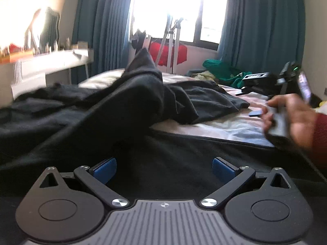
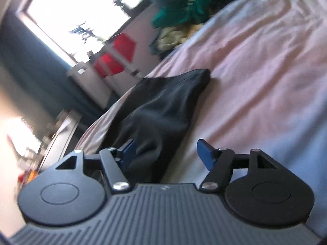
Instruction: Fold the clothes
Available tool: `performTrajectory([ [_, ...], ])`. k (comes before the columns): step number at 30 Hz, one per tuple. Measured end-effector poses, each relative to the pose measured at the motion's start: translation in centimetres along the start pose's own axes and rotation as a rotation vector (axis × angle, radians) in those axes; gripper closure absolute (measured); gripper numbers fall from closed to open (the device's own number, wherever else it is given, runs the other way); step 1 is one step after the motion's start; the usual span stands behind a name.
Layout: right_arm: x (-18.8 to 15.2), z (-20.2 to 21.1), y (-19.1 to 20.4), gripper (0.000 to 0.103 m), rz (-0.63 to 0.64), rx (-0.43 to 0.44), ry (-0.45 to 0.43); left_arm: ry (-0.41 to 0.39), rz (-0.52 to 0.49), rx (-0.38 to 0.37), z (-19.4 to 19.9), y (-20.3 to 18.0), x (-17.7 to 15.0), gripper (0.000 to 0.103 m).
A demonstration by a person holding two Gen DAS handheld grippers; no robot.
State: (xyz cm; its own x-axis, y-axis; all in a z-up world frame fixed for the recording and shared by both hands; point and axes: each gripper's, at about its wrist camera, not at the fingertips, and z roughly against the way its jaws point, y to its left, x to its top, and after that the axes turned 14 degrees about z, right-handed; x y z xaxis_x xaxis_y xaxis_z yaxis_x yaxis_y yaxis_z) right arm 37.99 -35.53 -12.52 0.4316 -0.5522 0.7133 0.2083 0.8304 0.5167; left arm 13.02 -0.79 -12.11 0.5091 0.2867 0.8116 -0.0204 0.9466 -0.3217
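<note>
A black garment (image 1: 126,102) lies rumpled across the pale pink bed sheet (image 1: 224,124), bunched up into a peak in the middle. My left gripper (image 1: 164,168) is open and empty, low over the near black cloth. In the left wrist view the right gripper (image 1: 255,113) shows at the right in a hand, blurred. In the right wrist view the right gripper (image 2: 167,153) is open and empty, tilted, with a corner of the black garment (image 2: 159,106) running out from between its blue pads (image 2: 205,155) over the sheet (image 2: 255,71).
A green cloth pile (image 1: 222,69) and other clothes lie at the bed's far right. A black device (image 1: 257,79) sits on the bed near it. A white desk (image 1: 51,61) stands at left. A rack with red cloth (image 1: 169,53) stands before the window and blue curtains.
</note>
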Motion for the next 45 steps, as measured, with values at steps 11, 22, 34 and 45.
performTrajectory([
  [11, 3.9, -7.0, 0.3, 0.097, 0.105, -0.172, -0.105, 0.016, -0.001, -0.032, -2.9, -0.3, -0.8, 0.000],
  [22, 8.7, 5.2, -2.5, 0.098, 0.172, -0.308, -0.214, 0.022, -0.005, -0.043, -2.1, -0.7, -0.4, 0.000],
  [34, 14.5, 16.7, -13.2, 0.098, 0.146, -0.519, -0.246, -0.022, -0.035, -0.036, -0.8, -0.7, -0.5, 0.000],
  [45, 6.8, 18.0, -20.1, 0.098, 0.165, -0.606, -0.144, 0.004, -0.010, -0.033, -1.2, -0.1, -0.3, 0.000],
])
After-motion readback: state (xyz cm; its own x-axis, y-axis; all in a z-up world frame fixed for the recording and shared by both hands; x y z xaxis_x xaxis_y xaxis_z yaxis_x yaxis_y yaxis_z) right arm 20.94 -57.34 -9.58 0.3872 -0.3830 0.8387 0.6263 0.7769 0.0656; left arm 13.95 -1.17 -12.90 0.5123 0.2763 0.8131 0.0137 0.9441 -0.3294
